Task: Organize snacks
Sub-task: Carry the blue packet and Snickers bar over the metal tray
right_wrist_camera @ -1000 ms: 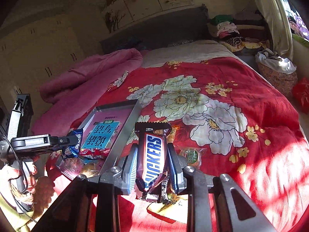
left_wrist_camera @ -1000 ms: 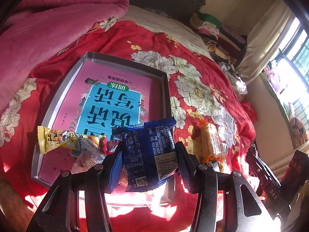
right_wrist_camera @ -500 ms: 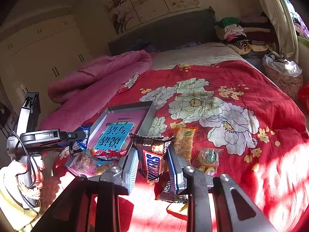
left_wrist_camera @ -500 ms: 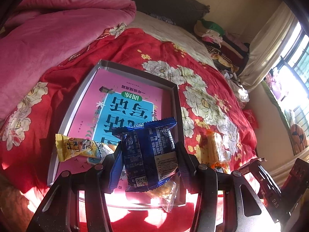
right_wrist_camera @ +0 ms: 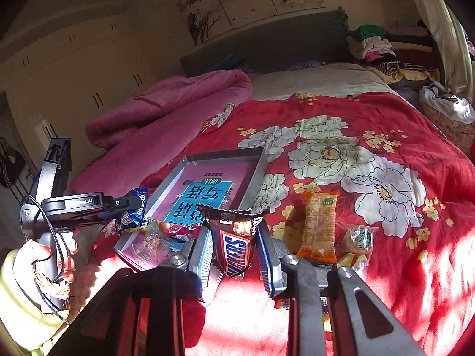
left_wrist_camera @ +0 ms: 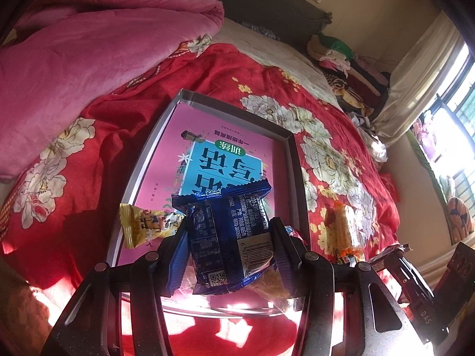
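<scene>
My left gripper is shut on a dark blue snack packet and holds it above the near end of a grey tray lined with a pink and blue book. A yellow packet lies in the tray's near left corner. My right gripper is shut on a Snickers bar, held above the red bedspread just right of the tray. The left gripper and its blue packet show at the left in the right wrist view.
An orange packet, a small round green-label snack and a yellow wrapper lie on the red floral bedspread right of the tray. A pink quilt is heaped at the left. Folded clothes are piled at the headboard.
Both grippers have risen and pulled back, so more of the bed and tray shows. The Snickers bar has slipped lower between the right fingers. The left still holds the blue packet.
</scene>
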A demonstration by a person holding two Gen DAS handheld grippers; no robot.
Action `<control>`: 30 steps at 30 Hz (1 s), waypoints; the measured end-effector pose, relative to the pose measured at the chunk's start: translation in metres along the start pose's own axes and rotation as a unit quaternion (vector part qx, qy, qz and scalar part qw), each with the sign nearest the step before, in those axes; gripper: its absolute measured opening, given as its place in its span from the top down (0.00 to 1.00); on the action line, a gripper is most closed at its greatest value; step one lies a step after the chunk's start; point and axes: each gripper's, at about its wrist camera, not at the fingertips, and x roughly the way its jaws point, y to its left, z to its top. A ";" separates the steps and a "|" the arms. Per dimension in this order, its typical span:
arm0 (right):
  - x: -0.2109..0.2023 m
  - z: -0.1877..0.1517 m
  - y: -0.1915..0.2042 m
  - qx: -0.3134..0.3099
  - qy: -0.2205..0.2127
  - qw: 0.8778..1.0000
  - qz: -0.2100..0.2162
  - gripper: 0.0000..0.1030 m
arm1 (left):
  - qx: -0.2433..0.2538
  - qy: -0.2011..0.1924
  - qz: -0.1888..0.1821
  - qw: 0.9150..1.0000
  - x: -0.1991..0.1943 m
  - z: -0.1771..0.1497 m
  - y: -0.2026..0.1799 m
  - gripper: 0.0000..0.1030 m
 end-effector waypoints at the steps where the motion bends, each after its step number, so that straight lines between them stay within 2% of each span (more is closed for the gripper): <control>1: 0.002 0.000 0.004 -0.003 0.001 1.000 0.004 0.72 | 0.001 0.002 -0.001 1.000 0.001 -0.001 0.001 0.48; 13: 0.026 0.003 0.040 -0.037 0.020 0.999 0.025 0.72 | 0.022 0.025 -0.009 0.999 0.012 -0.013 -0.003 0.48; 24: 0.046 0.004 0.052 -0.047 0.034 0.998 0.021 0.72 | 0.067 0.040 0.004 0.997 0.024 -0.031 -0.024 0.48; 30: 0.054 0.003 0.055 -0.053 0.041 0.998 0.015 0.72 | 0.075 0.048 0.004 0.996 0.030 -0.036 -0.025 0.48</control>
